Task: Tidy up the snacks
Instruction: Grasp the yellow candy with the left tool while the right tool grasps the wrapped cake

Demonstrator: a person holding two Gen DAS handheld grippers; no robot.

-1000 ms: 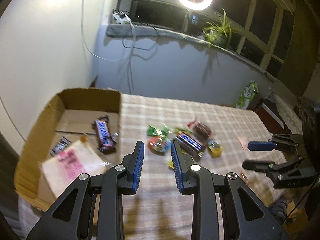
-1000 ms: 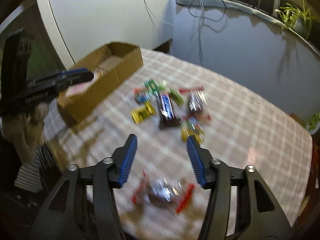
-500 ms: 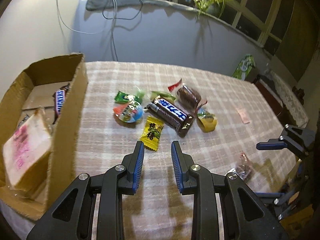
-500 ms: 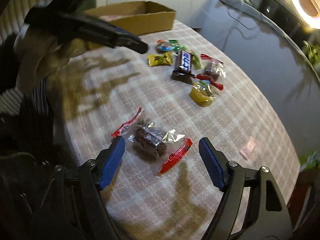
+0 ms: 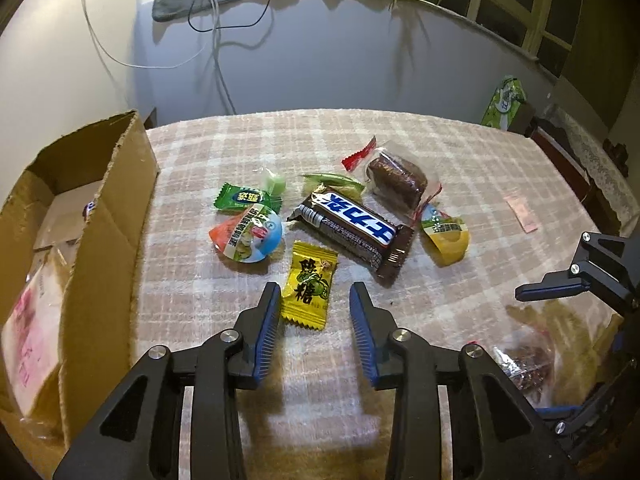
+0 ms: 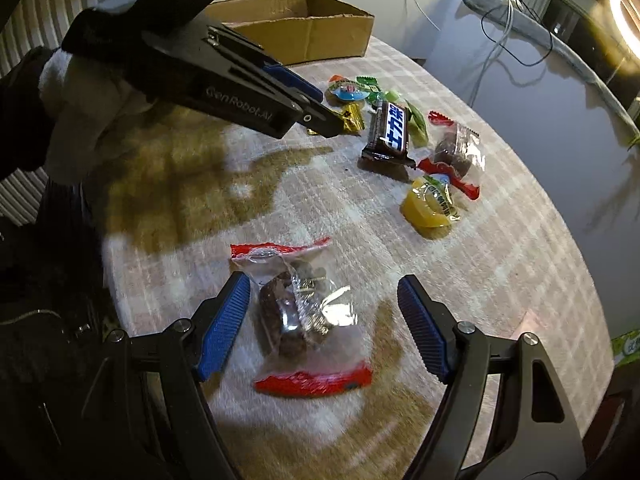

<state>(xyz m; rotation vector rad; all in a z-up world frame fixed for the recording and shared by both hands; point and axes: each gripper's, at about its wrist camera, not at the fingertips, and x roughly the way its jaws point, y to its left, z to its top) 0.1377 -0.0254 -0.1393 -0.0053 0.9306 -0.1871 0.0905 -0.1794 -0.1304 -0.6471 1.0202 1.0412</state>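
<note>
My left gripper (image 5: 314,308) is open, its jaws either side of the near end of a yellow candy packet (image 5: 309,287) on the checked tablecloth. Behind it lie a Snickers bar (image 5: 352,229), a round jelly cup (image 5: 252,234), a green candy (image 5: 242,198), a clear-wrapped brown cake (image 5: 396,178) and a yellow jelly cup (image 5: 446,234). My right gripper (image 6: 324,320) is open wide around a clear packet of brown snack with red ends (image 6: 298,314), low over it. The left gripper shows in the right wrist view (image 6: 320,112) over the yellow candy.
An open cardboard box (image 5: 108,216) stands at the table's left edge with a pink-printed bag (image 5: 28,328) and other snacks inside. The right gripper (image 5: 560,288) shows at the right of the left wrist view. A pink slip (image 5: 520,214) lies far right. The table edge is close to me.
My left gripper has moved from the box over to the yellow candy and come lower. My right gripper has come down around the clear brown-snack packet.
</note>
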